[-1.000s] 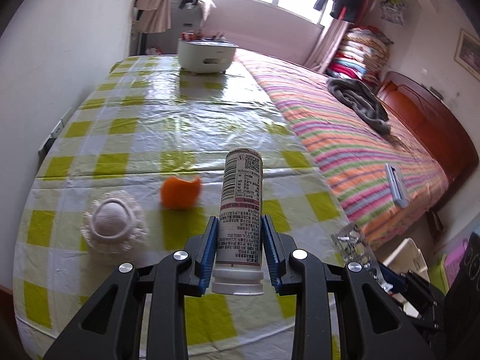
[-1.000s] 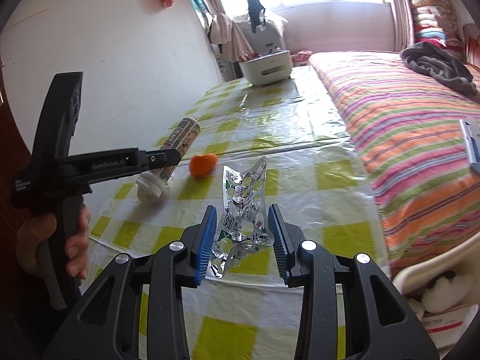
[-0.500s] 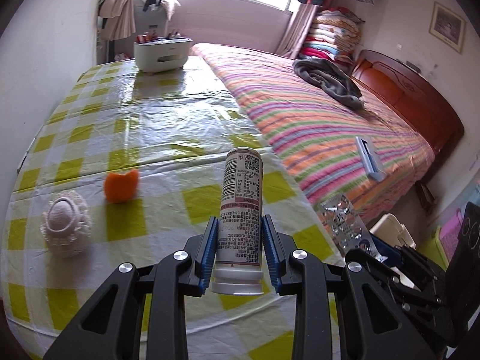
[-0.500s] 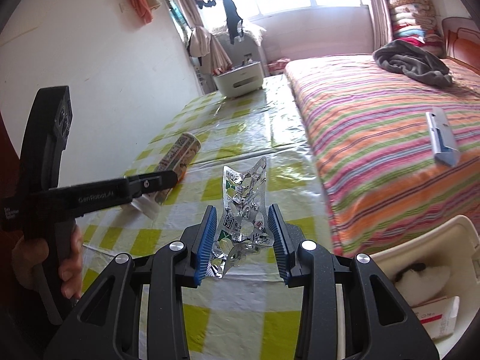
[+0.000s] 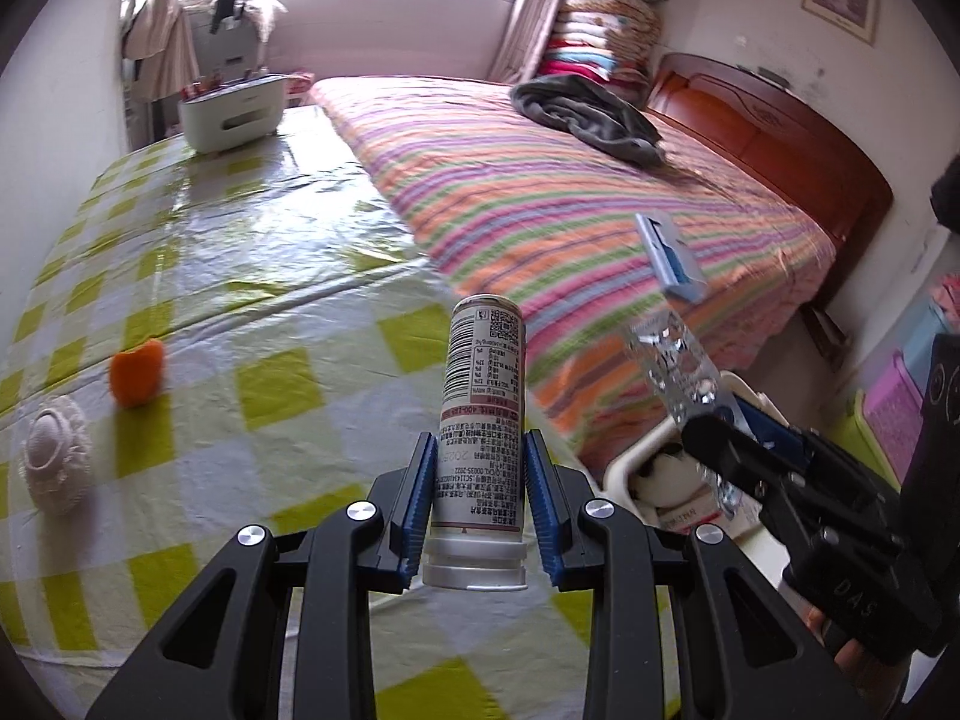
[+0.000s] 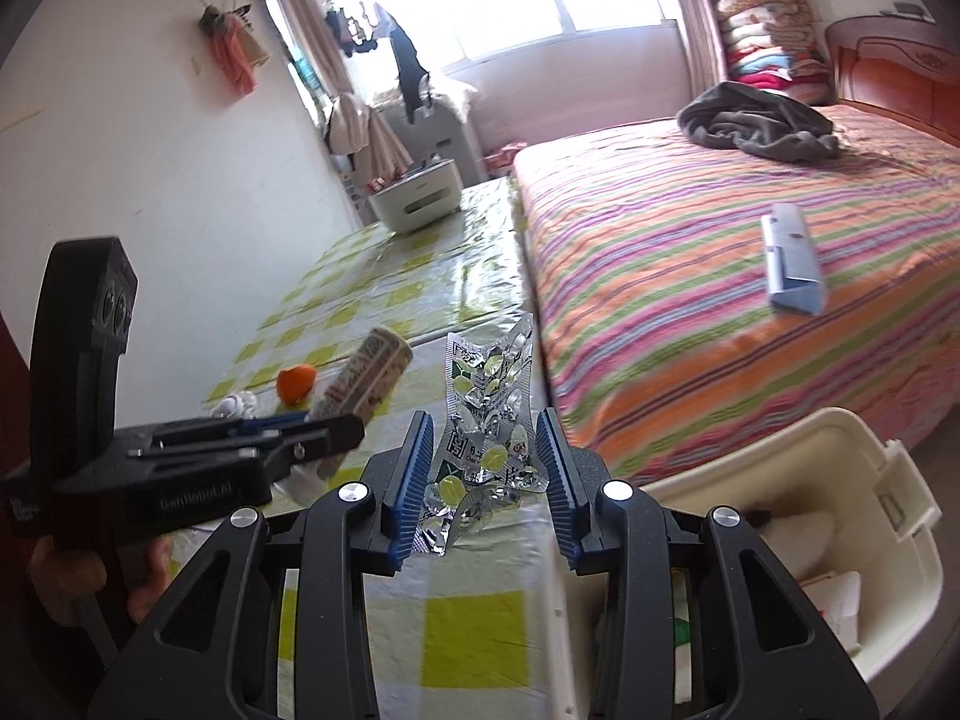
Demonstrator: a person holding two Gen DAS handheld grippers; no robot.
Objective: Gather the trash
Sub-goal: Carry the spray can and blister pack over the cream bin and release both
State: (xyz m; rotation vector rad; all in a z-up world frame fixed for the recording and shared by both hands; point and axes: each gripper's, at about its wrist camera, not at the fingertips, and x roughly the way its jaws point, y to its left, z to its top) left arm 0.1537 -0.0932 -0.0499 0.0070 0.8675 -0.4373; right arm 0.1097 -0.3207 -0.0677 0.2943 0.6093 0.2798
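Note:
My left gripper [image 5: 479,474] is shut on a white printed bottle [image 5: 481,420], cap toward the camera, held above the table's right edge. It also shows in the right wrist view [image 6: 360,384]. My right gripper [image 6: 485,444] is shut on a crumpled silver blister pack [image 6: 489,420], at the table edge beside a cream trash bin [image 6: 840,450]. The bin [image 5: 636,456] holds white scraps and a box. An orange peel [image 5: 137,371] and a white crocheted item [image 5: 54,456] lie on the table at the left.
The table has a green and white checked plastic cloth [image 5: 240,252]. A white appliance [image 5: 231,111] stands at its far end. A striped bed [image 5: 570,192] runs along the right, with a grey garment [image 5: 588,108] and a blue box [image 5: 669,255] on it.
Both grippers have swung right with their loads, from over the table toward its right edge. The trash bin has come into full view below the right gripper.

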